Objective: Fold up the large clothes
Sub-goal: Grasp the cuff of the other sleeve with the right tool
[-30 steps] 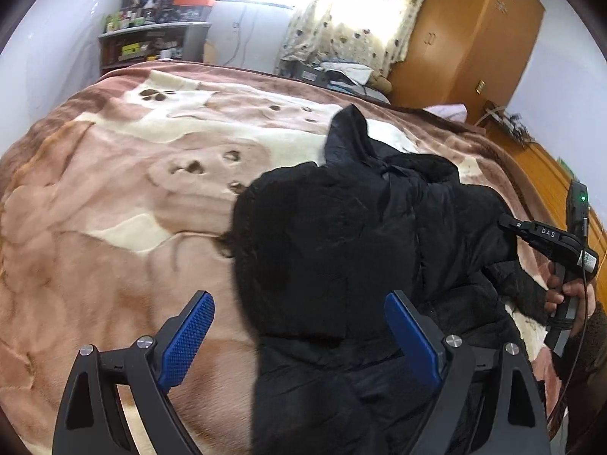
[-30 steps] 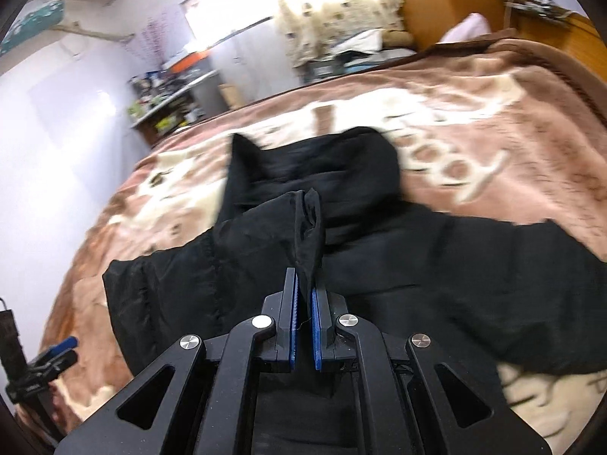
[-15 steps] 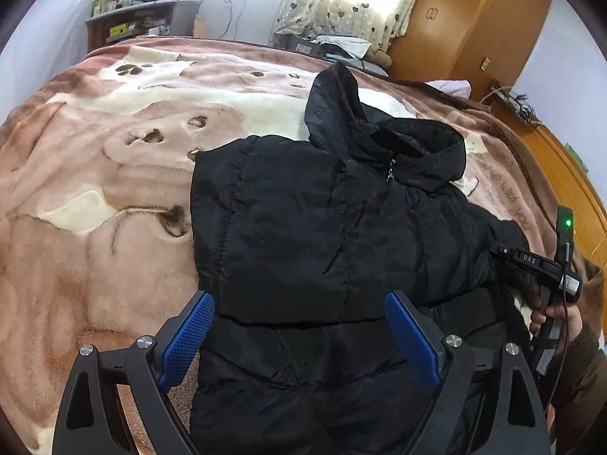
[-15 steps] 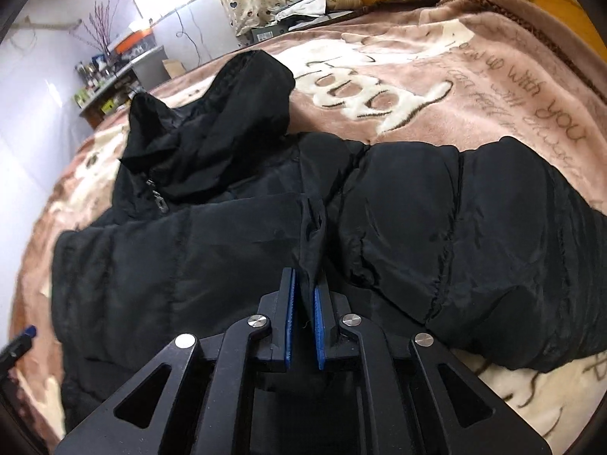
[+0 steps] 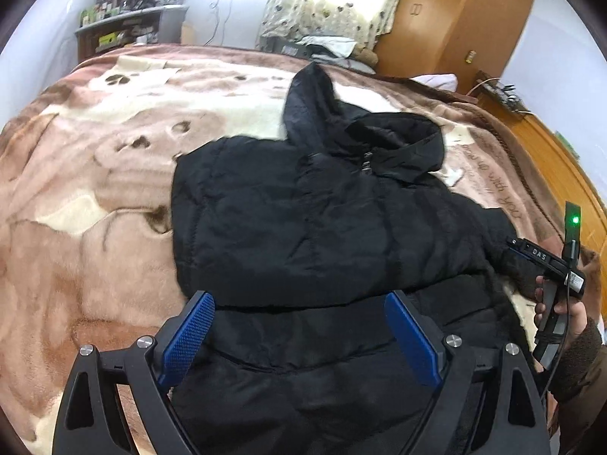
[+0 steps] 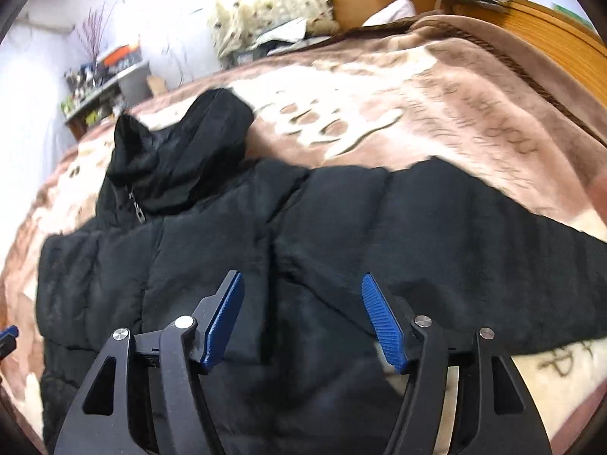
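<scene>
A black hooded puffer jacket (image 5: pixel 322 223) lies on the bed, hood toward the far side, one sleeve folded across its front. It also shows in the right wrist view (image 6: pixel 303 235), with a sleeve stretched out to the right. My left gripper (image 5: pixel 299 326) is open and empty, hovering over the jacket's lower part. My right gripper (image 6: pixel 303 311) is open and empty above the jacket's middle; it also appears at the right edge of the left wrist view (image 5: pixel 546 261), held by a hand.
A brown and cream plush blanket (image 5: pixel 95 174) covers the bed. A wooden wardrobe (image 5: pixel 455 19) and curtained window stand behind. A cluttered shelf (image 5: pixel 129 30) is at the back left. A wooden bed frame (image 6: pixel 550 34) runs along the right side.
My right gripper has opened and let go of the jacket fabric it pinched. The jacket now lies flat. My left gripper stayed open and shifted slightly.
</scene>
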Tool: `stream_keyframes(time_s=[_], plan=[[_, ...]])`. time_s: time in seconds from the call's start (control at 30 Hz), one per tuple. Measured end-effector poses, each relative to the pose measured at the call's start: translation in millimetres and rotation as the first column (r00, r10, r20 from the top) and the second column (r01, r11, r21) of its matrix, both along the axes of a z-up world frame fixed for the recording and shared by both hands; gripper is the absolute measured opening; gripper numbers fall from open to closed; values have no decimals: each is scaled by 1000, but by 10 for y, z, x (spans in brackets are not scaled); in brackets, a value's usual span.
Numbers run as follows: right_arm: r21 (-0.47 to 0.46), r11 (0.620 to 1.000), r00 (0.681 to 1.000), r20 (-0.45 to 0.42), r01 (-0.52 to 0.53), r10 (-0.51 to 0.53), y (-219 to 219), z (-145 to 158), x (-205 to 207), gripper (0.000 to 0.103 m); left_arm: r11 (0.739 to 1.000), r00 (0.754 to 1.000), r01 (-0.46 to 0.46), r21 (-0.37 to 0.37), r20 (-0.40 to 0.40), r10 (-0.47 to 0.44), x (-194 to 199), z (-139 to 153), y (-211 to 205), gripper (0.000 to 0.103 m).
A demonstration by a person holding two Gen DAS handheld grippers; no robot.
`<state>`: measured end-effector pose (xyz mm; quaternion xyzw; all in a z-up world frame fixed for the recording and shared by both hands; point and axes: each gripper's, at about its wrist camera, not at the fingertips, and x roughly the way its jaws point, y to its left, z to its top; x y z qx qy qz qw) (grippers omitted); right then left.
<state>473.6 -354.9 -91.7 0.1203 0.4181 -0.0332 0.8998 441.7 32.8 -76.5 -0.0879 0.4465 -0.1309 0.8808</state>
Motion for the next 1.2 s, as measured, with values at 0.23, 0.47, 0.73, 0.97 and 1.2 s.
stream_keyframes(time_s=[0.23,0.47,0.73,0.97,1.2], plan=[[-84,987,990,23,139,-138,-855,209,-697,73,998,997,67,-2,38,-67,-162,234,-340,92],[-13,890,890,-10,456,-456,-2056,30,-1426,77,988,988,148,-42,38,-147,-259,250,-851,92],[49,817,818,-70,575,-571,-2602,-244,-1677,77,982,983,183,-55,2,-183,-215,60,-1327,92],[104,781,787,-118,616,-605,-2840,-490,-1607,77,978,979,203,-46,-13,-203,-195,-80,-1576,92],[103,760,766,-151,641,-625,-3007,-660,-1527,77,976,977,211,-45,-34,-213,-156,-188,-1715,92]])
